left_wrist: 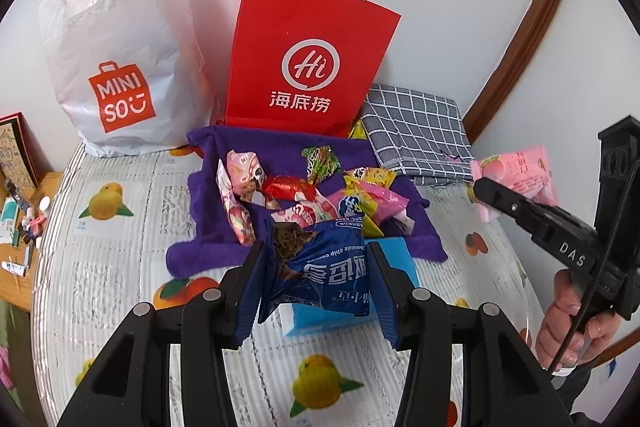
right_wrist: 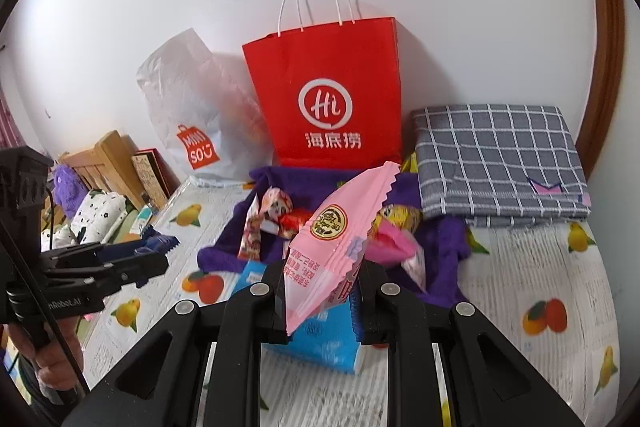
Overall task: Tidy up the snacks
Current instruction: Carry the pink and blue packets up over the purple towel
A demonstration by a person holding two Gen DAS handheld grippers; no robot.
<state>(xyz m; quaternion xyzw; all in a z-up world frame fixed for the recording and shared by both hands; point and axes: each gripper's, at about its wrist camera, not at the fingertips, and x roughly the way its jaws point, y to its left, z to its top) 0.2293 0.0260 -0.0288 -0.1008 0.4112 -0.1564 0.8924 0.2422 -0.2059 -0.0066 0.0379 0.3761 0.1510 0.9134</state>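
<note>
While you hold both grippers over the fruit-print tablecloth (left_wrist: 120,247), a white plastic MINISO bag (left_wrist: 116,59) stands far left against the wall, with a red paper handled bag (left_wrist: 308,59) beside it and a folded grey checked cloth (left_wrist: 416,131) to its right. Nearer you lies a purple towel (left_wrist: 208,227) carrying a heap of small wrapped snacks (left_wrist: 304,191). Just in front sits a light-blue box (right_wrist: 320,343). Your left gripper (left_wrist: 316,279) is clamped on a blue chocolate-chip cookie packet (left_wrist: 320,267); your right gripper (right_wrist: 320,291) pinches a pink sealed snack packet (right_wrist: 340,239), lifted above the towel.
</note>
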